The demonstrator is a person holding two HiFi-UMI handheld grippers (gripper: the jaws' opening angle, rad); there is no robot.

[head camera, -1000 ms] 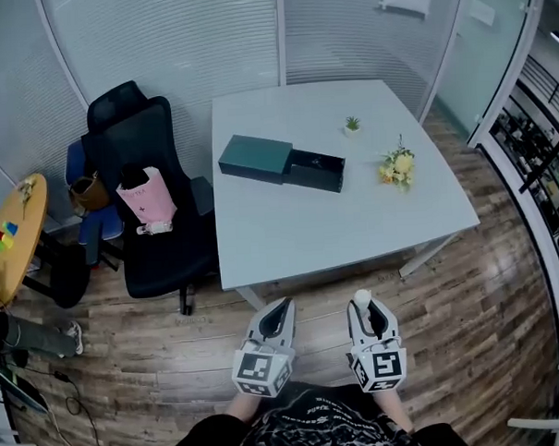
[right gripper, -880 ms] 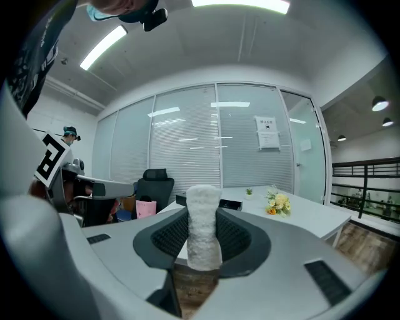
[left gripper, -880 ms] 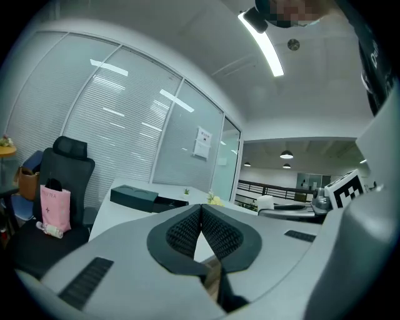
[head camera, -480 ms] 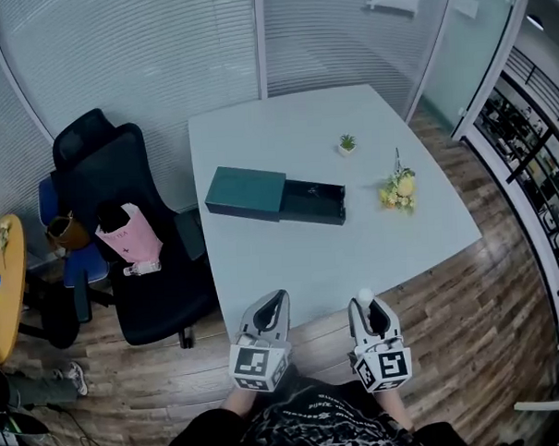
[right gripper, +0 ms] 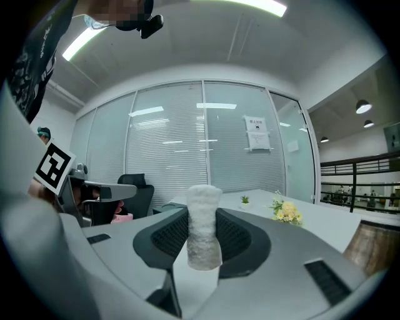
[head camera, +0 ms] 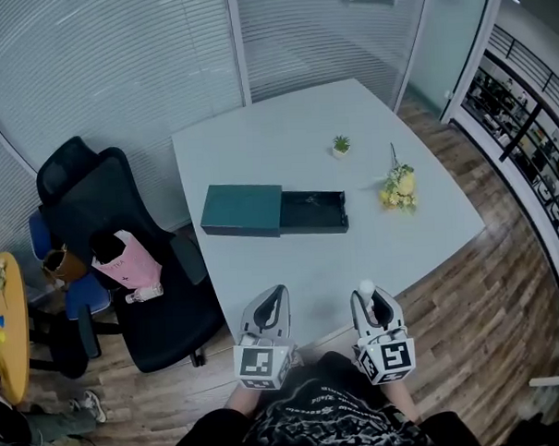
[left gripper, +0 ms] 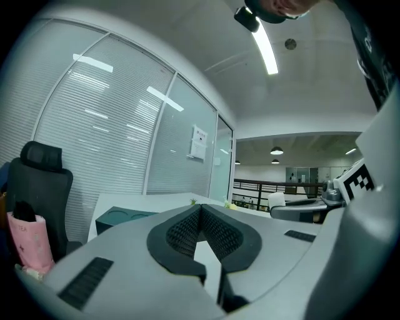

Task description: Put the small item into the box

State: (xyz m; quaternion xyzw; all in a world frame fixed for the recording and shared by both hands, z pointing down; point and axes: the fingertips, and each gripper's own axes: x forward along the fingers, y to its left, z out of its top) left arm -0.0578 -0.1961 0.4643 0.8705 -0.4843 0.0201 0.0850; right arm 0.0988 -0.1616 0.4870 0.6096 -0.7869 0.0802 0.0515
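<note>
Moved: bench (head camera: 419, 239) and box (head camera: 242, 210) drawn nearer to me. White roll (right gripper: 203, 225): upright, pinched in my right tongs (head camera: 371, 301), well short of box. Left tongs (left gripper: 201, 209): pressed together, empty. Risk: roll tips out if I swing fast.

An office: glass partitions with blinds (head camera: 115, 67), a black swivel chair (head camera: 75, 199), a white meeting table (head camera: 285, 143)
</note>
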